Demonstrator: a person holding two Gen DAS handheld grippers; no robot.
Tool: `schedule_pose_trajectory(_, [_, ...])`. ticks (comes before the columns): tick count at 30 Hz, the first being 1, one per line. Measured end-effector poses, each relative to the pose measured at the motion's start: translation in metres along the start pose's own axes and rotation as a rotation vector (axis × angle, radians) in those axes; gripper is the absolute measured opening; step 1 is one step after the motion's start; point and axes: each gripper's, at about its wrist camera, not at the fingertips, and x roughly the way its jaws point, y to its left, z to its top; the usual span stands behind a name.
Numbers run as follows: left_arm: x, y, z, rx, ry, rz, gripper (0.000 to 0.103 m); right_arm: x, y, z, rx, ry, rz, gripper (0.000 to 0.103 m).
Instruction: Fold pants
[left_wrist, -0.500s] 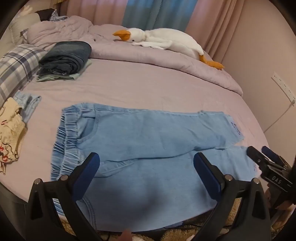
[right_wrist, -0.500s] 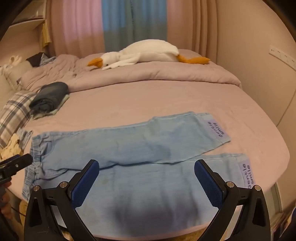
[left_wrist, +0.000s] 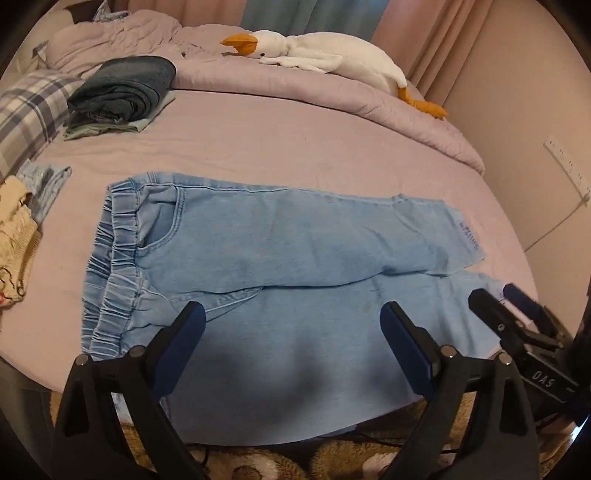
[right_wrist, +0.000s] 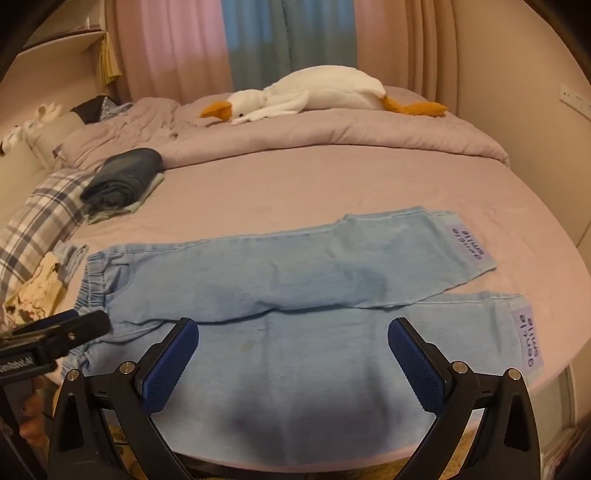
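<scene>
pants (left_wrist: 280, 258) light blue denim, spread flat on bed (left_wrist: 280, 147) along near edge, waistband toward left edge, legs toward right. left wrist view: left gripper (left_wrist: 291, 328) over near leg, jaws wide apart, nothing between pads; right gripper (left_wrist: 517, 317) at right near cuffs. folded dark clothes (left_wrist: 122, 88) at far left corner, goose plush (left_wrist: 325, 55) along far edge. right wrist view: right gripper (right_wrist: 293, 343) spread wide, empty, above near leg of pants (right_wrist: 295, 295); left gripper (right_wrist: 70, 325) beside waistband, its jaw state unclear here.

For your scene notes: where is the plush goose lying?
In both views the plush goose lies at the far side of the bed, on the bunched duvet before the curtains.
</scene>
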Motion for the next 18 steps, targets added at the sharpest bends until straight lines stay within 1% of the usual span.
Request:
schedule_pose_trajectory(1, [0.000,0.000,-0.001,0.005,-0.002,0.013,0.095,0.001,-0.006,0.001,-0.003,0.003,0.021,0.102])
schedule_pose_trajectory(8, [0.004,0.000,-0.002,0.019,0.005,0.045,0.096,0.004,0.002,-0.001,-0.009,0.015,0.057,0.102])
schedule_pose_trajectory(18, [0.003,-0.003,-0.004,0.044,-0.017,0.045,0.100,0.006,0.006,-0.002,-0.022,0.026,0.066,0.102])
